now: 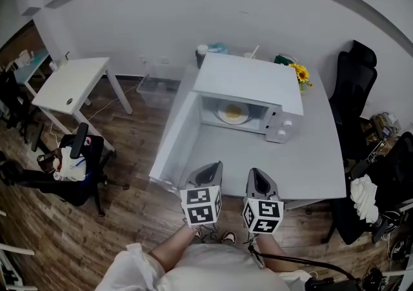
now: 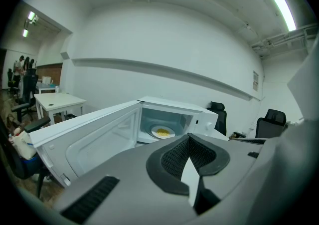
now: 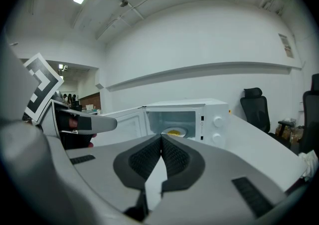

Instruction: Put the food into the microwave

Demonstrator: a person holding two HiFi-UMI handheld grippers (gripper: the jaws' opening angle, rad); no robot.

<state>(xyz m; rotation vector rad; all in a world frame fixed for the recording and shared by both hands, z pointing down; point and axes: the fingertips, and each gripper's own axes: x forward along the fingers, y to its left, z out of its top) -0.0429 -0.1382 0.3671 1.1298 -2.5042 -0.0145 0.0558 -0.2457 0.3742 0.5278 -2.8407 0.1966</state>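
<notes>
Seemingly flat food, microwave facing camera

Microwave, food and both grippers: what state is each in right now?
microwave door: open, swung out to the left.
plate of food: already inside the microwave.
left gripper: shut, nothing between its jaws.
right gripper: shut, nothing between its jaws.

We hold, side by side before our body: left grey plastic two-jaw gripper, jaws together, nothing between them; right grey plastic two-jaw gripper, jaws likewise together (both tilted slightly downward).
</notes>
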